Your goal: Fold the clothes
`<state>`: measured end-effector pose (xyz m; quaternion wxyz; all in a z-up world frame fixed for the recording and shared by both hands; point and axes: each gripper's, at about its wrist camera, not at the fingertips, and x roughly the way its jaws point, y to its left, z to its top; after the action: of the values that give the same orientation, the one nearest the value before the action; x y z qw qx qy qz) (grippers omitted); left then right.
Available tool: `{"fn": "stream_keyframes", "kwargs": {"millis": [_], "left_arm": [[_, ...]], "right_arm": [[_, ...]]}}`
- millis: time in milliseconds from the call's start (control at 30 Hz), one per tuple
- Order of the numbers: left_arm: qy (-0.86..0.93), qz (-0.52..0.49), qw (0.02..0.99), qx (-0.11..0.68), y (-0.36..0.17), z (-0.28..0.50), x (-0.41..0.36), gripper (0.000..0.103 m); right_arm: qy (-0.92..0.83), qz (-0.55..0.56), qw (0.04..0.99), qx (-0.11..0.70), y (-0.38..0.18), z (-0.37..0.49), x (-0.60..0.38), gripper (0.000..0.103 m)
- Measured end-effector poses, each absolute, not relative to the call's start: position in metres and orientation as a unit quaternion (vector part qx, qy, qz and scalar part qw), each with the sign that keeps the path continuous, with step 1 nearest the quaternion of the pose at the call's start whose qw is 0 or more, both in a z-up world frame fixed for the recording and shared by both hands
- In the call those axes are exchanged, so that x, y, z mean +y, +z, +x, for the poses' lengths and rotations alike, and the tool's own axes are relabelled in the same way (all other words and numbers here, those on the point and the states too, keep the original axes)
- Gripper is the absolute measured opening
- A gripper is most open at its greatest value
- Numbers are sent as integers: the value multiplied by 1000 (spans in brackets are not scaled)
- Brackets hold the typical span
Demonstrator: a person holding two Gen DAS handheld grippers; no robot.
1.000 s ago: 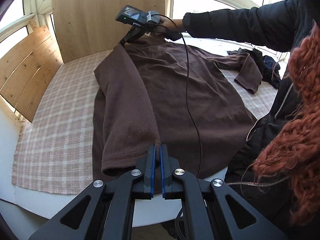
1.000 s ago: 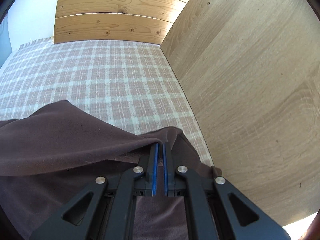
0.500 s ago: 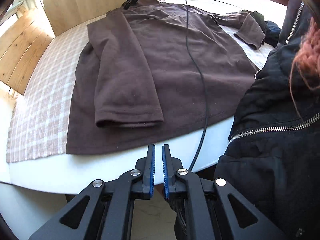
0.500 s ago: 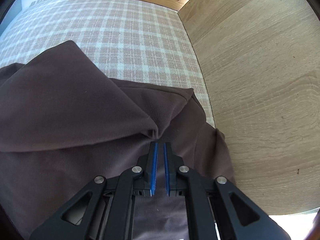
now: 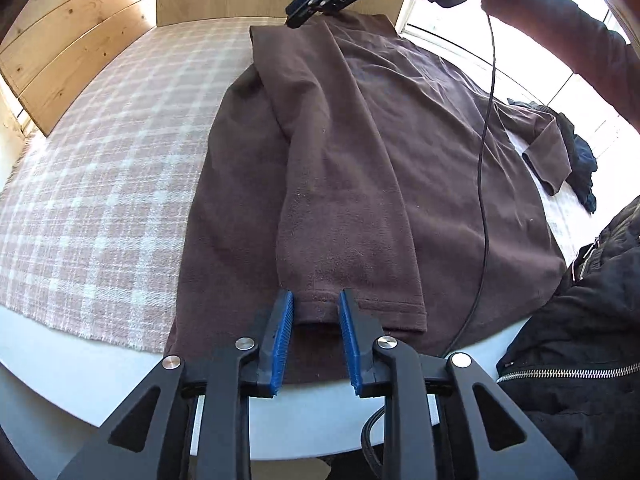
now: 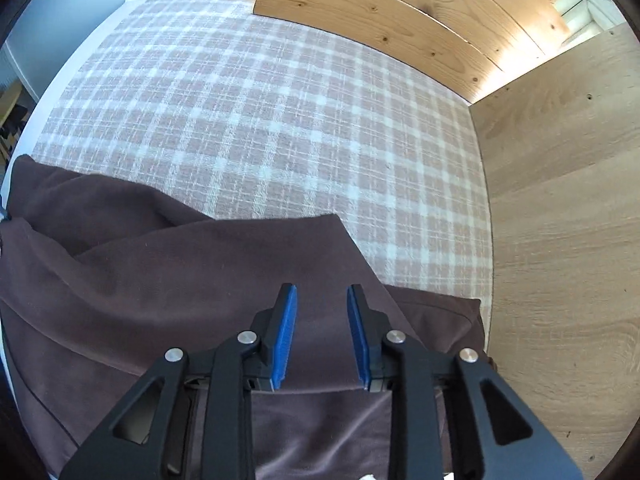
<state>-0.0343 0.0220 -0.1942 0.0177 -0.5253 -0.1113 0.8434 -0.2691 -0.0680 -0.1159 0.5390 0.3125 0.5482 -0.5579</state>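
Observation:
A dark brown fleece top (image 5: 380,152) lies flat on a pink plaid cloth (image 5: 100,168), one sleeve folded lengthwise down its body. My left gripper (image 5: 316,300) hovers over that sleeve's cuff (image 5: 360,308) at the near hem; its jaws are opening and the blue pads stand apart, pressing nothing. In the right wrist view my right gripper (image 6: 322,296) hangs over the folded shoulder of the top (image 6: 180,272), jaws opening, fabric below and not pinched. The left wrist view shows the right gripper (image 5: 298,16) at the far collar end, held by a hand in a black sleeve.
Wooden boards (image 6: 560,220) wall the far and side edges of the cloth. A dark garment pile (image 5: 580,160) lies beyond the other sleeve (image 5: 548,152). A black cable (image 5: 486,160) crosses the top. A person's black zipped jacket (image 5: 580,340) is at the right, by the white table edge (image 5: 100,372).
Both grippers let go of the fabric and their jaws parted. The left one drew back off the table edge, then returned low over the cuff. The right one shifted along the collar end.

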Motion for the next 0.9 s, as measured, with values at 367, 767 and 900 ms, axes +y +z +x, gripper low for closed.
{"fn": "stream_keyframes", "kwargs": {"millis": [367, 767, 900], "left_arm": [[865, -486, 55, -109, -184, -29, 28, 4], [886, -447, 81, -95, -175, -18, 25, 4], [893, -433, 75, -94, -166, -4, 15, 4]], "right_arm": [[-575, 499, 470, 446, -116, -296, -128, 44], [-581, 561, 363, 465, -160, -288, -151, 24], [-595, 584, 373, 406, -146, -303, -140, 13]]}}
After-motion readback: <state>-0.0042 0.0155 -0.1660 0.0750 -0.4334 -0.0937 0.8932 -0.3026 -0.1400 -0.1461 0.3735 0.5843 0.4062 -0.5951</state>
